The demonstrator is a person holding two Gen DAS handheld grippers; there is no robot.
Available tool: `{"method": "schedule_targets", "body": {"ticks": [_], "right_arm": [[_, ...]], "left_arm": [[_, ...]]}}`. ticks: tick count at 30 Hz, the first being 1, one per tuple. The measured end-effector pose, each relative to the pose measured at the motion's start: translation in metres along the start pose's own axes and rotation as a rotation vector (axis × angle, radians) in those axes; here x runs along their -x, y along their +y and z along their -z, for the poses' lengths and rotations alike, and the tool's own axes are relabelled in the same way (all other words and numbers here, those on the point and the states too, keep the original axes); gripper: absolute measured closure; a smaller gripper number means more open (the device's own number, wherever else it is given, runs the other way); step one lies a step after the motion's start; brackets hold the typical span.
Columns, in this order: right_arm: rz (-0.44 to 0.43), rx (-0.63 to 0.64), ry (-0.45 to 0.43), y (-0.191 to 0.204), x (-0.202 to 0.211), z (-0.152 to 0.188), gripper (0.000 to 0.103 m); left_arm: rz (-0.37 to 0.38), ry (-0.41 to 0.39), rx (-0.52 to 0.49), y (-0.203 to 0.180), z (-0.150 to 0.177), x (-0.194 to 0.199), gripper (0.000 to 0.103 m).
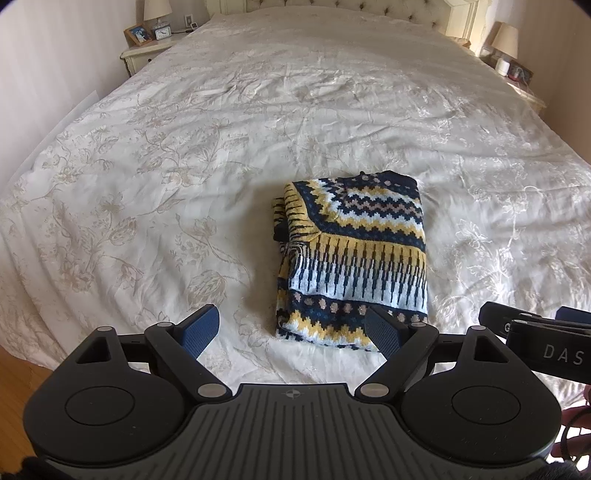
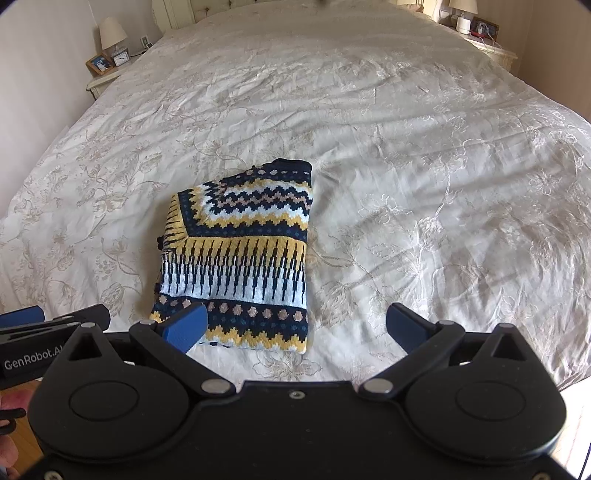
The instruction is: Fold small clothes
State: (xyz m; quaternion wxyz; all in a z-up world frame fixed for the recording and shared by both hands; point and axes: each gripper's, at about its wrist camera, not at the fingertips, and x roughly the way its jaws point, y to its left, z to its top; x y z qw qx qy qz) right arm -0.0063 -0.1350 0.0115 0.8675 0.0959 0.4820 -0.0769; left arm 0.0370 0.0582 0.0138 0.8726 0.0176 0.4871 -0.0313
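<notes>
A small knitted sweater [image 1: 352,254] with navy, yellow and white zigzag patterns lies folded into a compact rectangle on the bed; it also shows in the right wrist view [image 2: 240,258]. My left gripper [image 1: 291,330] is open and empty, just in front of the sweater's near edge. My right gripper [image 2: 295,326] is open and empty, near the sweater's near right corner. Each gripper shows at the edge of the other's view: the right one [image 1: 535,325] and the left one [image 2: 44,321].
A wide bed with a cream floral cover [image 1: 221,147] stretches ahead to a tufted headboard [image 1: 332,5]. Nightstands with lamps, a clock and picture frames stand at the far left [image 1: 147,40] and far right [image 1: 513,62]. Wooden floor [image 1: 18,380] shows below the bed's near edge.
</notes>
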Motion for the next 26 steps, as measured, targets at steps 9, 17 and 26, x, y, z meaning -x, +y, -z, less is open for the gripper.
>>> {"method": "schedule_targets", "body": {"ticks": [9,17,26], "right_arm": [[0.000,0.002,0.012,0.000,-0.007,-0.004,0.000],[0.011,0.004,0.031,0.000,-0.017,-0.005,0.001],[0.026,0.005,0.060,0.001,-0.027,-0.012,0.001]], "left_arm": [[0.002,0.021,0.000,0.002,-0.004,-0.007,0.017],[0.007,0.025,-0.013,0.002,-0.007,-0.013,0.017],[0.011,0.022,-0.026,0.003,-0.016,-0.024,0.017]]}}
